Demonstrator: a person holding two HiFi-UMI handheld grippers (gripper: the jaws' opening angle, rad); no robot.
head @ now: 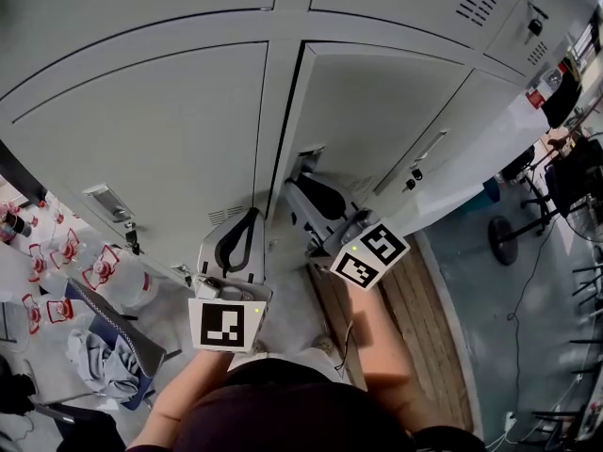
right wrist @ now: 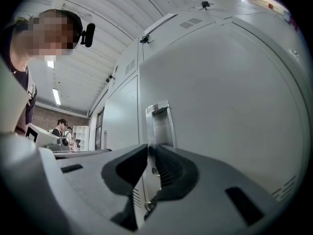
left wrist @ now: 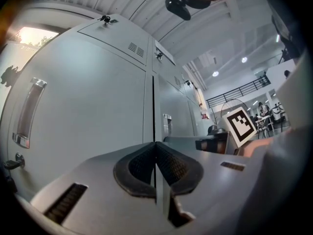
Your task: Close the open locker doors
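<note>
Grey lockers fill the head view. The locker door (head: 377, 111) in front of me stands slightly ajar, with a dark gap along its left edge. My right gripper (head: 309, 188) is at that edge, just below the recessed handle (head: 308, 154). In the right gripper view the right gripper (right wrist: 148, 152) shows only a narrow slit between its jaws, aimed at the strip beside the handle (right wrist: 159, 121), with nothing visibly pressed. My left gripper (head: 237, 238) hovers before the closed neighbouring door (head: 160, 130). In its own view the left gripper (left wrist: 155, 150) has its jaws together, holding nothing.
Several red-labelled water bottles (head: 99, 273) and a chair with a grey cloth (head: 104, 361) stand at the lower left. A wooden floor strip (head: 415, 318) runs at the right, with an office chair base (head: 504, 238) beyond. More lockers (head: 528, 26) continue at the upper right.
</note>
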